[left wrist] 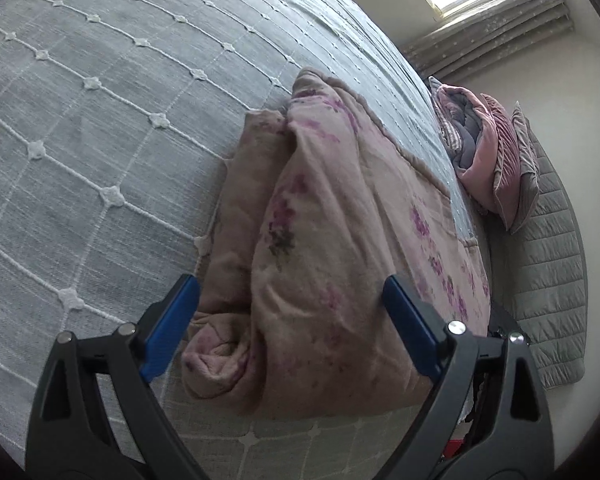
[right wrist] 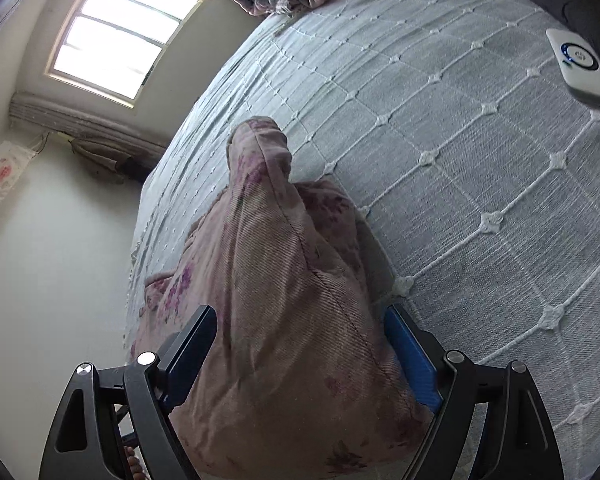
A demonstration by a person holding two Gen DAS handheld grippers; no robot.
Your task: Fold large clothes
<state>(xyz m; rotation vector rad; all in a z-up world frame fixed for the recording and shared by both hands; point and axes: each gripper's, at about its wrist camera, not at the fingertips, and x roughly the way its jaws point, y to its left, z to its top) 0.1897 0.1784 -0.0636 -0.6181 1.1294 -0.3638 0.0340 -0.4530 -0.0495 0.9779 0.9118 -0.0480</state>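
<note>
Folding looks nearly finished: left gripper (left wrist: 290,312) and right gripper (right wrist: 300,344), both wide, straddle the floral quilt (left wrist: 340,220), probably needing a closing squeeze.

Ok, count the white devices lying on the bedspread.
1. The white device with a blue ring lies near the far right edge of the grey bedspread, right wrist view. Others may be hidden outside both views.

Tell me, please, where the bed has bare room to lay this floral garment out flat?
The grey bedspread is bare between the floral garment and the white device. It is crowded near the pillows at the head end.
</note>
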